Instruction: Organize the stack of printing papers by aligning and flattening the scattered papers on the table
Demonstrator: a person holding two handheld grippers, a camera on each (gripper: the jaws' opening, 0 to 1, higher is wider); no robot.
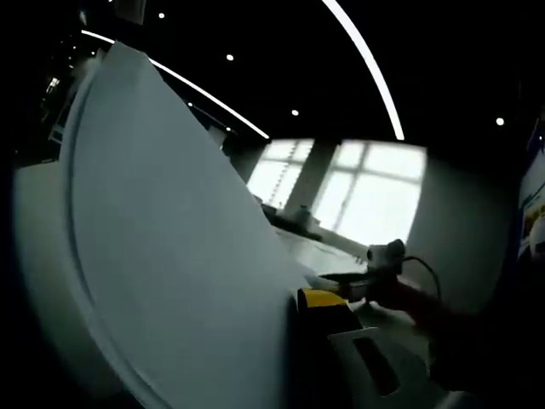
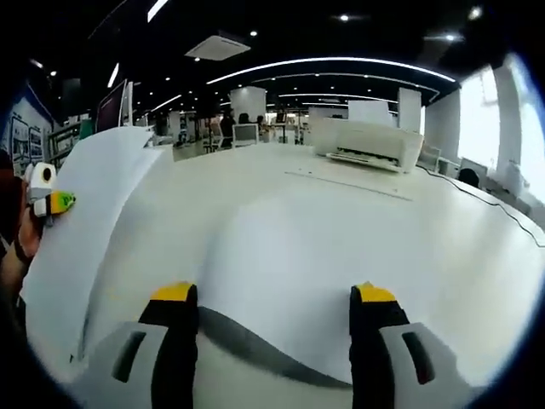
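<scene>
Dim office ceiling with light strips and bright windows (image 1: 358, 183) sits behind everything in the left gripper view. We see one large curved white paper (image 1: 170, 256) rising up across most of the left side, edge-on layers faint at its lower rim, so we cannot count the sheets. One yellow-tipped jaw of the left gripper (image 1: 317, 300) shows at the bottom, pressed against the paper; its other jaw is hidden behind the sheet, so we take it as clamped on the paper. Right of it, the right gripper (image 1: 362, 281) comes in low over the table, held by a hand (image 1: 417, 302), blurry.

Right gripper view: white table (image 2: 255, 175) runs back into an open office. One printer (image 2: 368, 142) stands on it at the far right, paper tray contents not readable. We count two paper masses: a flat sheet (image 2: 341, 256) spread just ahead of the jaws, and a lifted curl (image 2: 94, 213) at left, with the left gripper (image 2: 51, 200) at its outer edge. Right gripper (image 2: 272, 302) has both yellow-tipped jaws wide apart, holding nothing, hovering at the flat sheet's near edge.
</scene>
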